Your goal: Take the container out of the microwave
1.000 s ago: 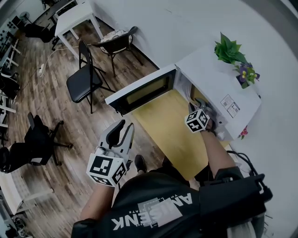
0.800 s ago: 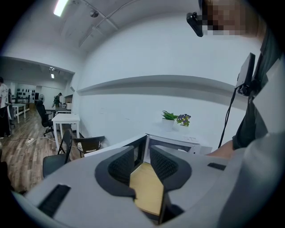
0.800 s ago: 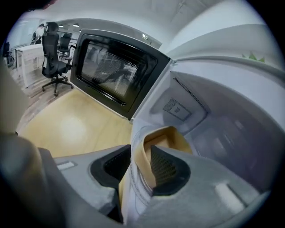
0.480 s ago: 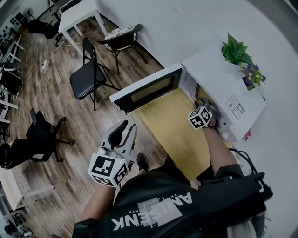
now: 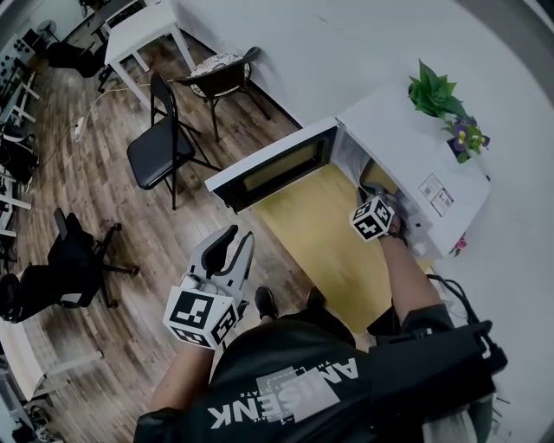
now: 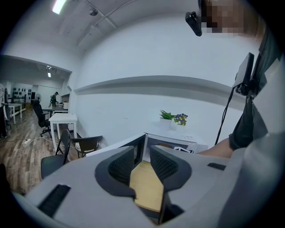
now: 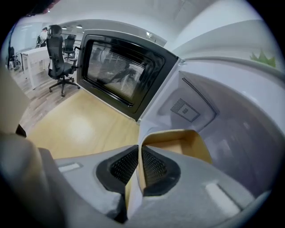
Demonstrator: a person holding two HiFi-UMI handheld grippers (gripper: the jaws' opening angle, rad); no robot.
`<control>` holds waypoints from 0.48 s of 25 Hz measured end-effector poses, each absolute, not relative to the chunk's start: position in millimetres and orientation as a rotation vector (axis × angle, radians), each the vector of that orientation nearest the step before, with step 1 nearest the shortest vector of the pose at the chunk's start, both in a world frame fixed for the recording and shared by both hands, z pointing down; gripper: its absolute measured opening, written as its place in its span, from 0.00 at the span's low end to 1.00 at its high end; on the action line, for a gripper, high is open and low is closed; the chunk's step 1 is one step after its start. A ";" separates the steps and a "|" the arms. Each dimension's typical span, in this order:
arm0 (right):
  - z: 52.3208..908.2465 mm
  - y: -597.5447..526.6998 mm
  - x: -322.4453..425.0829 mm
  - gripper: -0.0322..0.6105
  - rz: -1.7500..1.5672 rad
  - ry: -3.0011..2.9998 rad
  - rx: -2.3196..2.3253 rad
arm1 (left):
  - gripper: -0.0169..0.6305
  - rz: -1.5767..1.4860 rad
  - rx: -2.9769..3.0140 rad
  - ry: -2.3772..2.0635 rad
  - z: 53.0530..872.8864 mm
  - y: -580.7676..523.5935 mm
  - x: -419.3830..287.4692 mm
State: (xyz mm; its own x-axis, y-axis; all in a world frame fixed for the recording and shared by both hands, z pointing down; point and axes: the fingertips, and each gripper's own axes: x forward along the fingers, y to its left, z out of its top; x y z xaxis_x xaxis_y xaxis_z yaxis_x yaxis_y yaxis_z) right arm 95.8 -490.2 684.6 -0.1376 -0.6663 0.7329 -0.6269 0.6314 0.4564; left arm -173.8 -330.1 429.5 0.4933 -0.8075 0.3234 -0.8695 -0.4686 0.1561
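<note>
A white microwave point(image 5: 421, 154) stands on the yellow table point(image 5: 316, 232) with its door point(image 5: 275, 170) swung open to the left. Inside sits a tan, open-topped container point(image 7: 189, 143), with only a sliver point(image 5: 375, 185) visible in the head view. My right gripper point(image 7: 140, 154) reaches into the cavity, marker cube point(image 5: 372, 218) at the opening. Its jaws are closing with the container's near wall between them, and the pads press on it. My left gripper point(image 5: 227, 253) hangs over the floor left of the table, open and empty point(image 6: 142, 156).
A potted green plant point(image 5: 435, 91) and purple flowers point(image 5: 464, 137) stand on the microwave's top. Two folding chairs point(image 5: 158, 149) and a white desk point(image 5: 143, 26) stand at the back left. An office chair point(image 5: 67, 264) is on the wooden floor at left.
The right gripper's marker cube has edged slightly toward the microwave's opening. The left gripper hangs where it did.
</note>
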 end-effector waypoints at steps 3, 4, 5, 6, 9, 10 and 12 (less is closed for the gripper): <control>677.7 -476.4 85.5 0.09 -0.003 -1.862 1.031 | 0.17 0.287 2.465 -1.379 429.2 -330.3 -172.7; 674.8 -470.9 81.5 0.09 0.016 -1.878 1.030 | 0.17 0.283 2.473 -1.366 429.0 -330.7 -172.2; 671.4 -465.3 77.0 0.09 0.034 -1.894 1.029 | 0.17 0.278 2.482 -1.353 428.7 -331.1 -171.7; 667.9 -459.6 72.1 0.09 0.049 -1.908 1.027 | 0.17 0.273 2.491 -1.337 428.4 -331.4 -171.3; 657.6 -442.0 56.2 0.09 0.098 -1.947 1.006 | 0.17 0.257 2.515 -1.288 427.6 -332.4 -170.2; 653.4 -435.8 50.2 0.09 0.121 -1.963 1.001 | 0.17 0.249 2.523 -1.277 426.8 -332.8 -170.5; 642.6 -423.5 37.2 0.09 0.164 -1.999 0.994 | 0.17 0.235 2.542 -1.263 424.5 -334.6 -172.1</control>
State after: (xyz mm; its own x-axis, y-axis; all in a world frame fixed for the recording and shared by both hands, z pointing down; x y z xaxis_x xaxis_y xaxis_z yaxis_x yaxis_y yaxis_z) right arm 37.2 -423.5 642.6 -0.2998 -0.5847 0.7538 -0.6995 0.6720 0.2431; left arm -172.1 -334.6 424.5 0.6019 -0.7507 0.2723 -0.7984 -0.5726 0.1864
